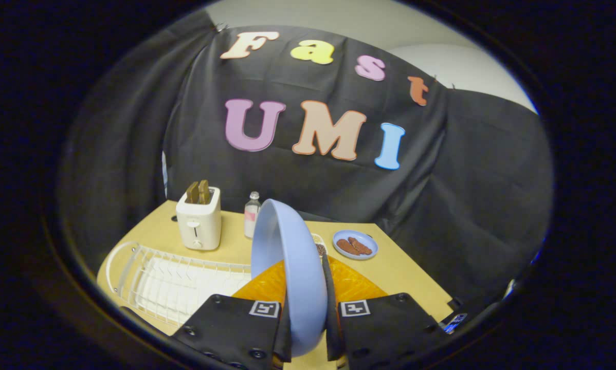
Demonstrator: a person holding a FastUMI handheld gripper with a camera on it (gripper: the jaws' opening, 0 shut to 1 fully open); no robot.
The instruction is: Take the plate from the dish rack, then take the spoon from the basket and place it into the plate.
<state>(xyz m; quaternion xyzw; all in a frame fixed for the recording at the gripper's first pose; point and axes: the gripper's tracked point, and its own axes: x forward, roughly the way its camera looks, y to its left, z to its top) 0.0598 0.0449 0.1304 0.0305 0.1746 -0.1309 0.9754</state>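
Tongs (308, 313) clamped on blue plate (287, 267), held upright on edge above table (405, 272); white dish rack (174, 280) just beside, orange basket (359, 285) seemingly behind plate.

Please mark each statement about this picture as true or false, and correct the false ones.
1. The gripper holds the blue plate on edge between its fingers. True.
2. The plate still stands in the dish rack. False: it is lifted, beside the rack.
3. The toaster has nothing in its slots. False: two brown slices stick out.
4. A small plate with brown food lies beyond the fingers. True.
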